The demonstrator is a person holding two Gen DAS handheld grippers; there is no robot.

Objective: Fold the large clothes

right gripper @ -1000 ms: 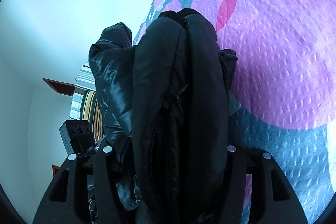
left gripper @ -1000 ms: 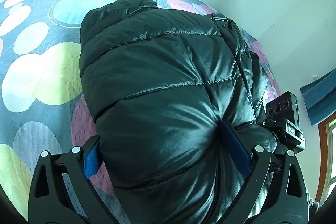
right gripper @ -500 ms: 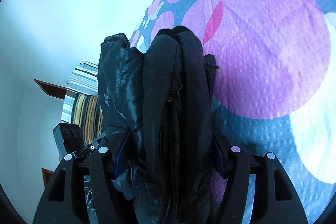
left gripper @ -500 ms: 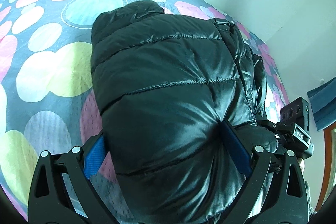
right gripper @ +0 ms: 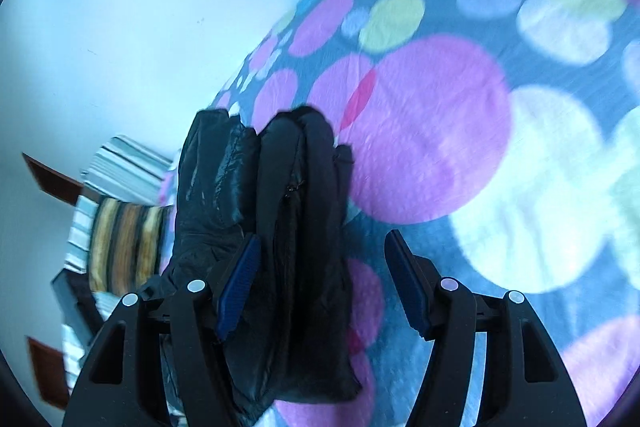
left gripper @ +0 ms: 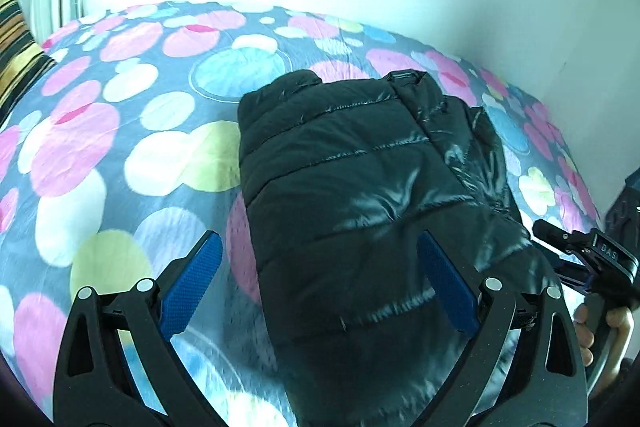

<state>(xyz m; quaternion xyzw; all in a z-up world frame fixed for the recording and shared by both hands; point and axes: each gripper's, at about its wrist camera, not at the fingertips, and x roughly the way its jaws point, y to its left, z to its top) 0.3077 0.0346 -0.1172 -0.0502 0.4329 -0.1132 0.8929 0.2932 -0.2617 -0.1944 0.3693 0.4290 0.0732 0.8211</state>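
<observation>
**Folded puffer jacket on the bed, both grippers clear of it**

Jacket (left gripper: 360,187), one only, serves as the landmark: a black quilted puffer, folded into a thick block, lying on a bedspread (left gripper: 132,155) printed with pink, yellow, white and blue circles.

Left wrist view: the left gripper (left gripper: 318,289) sits at the near edge of the jacket with its jaws spread wide. Two blue pads are visible. The left one stands off the jacket's side, over the bedspread, and the right one lies over the jacket's near corner; neither squeezes the fabric. Beside the jacket's right edge the second tool (left gripper: 592,259) comes into view, with a hand (left gripper: 596,327) wrapped round its grip. A white wall rises beyond the far end of the jacket, and one striped pillow (left gripper: 16,43) lies far off to its left.

Right wrist view: the jacket (right gripper: 280,227) is seen end-on, with about three stacked layers counted along its edge. The right gripper (right gripper: 324,287) has its jaws apart, having just been opening. Its left pad is close against the jacket's outer layer, and contact there cannot be told. Its right pad stands clear over the bedspread (right gripper: 460,147). Behind the jacket's left side lie a striped pillow (right gripper: 124,239) and a striped, folded-looking textile (right gripper: 124,171), blurred.
</observation>
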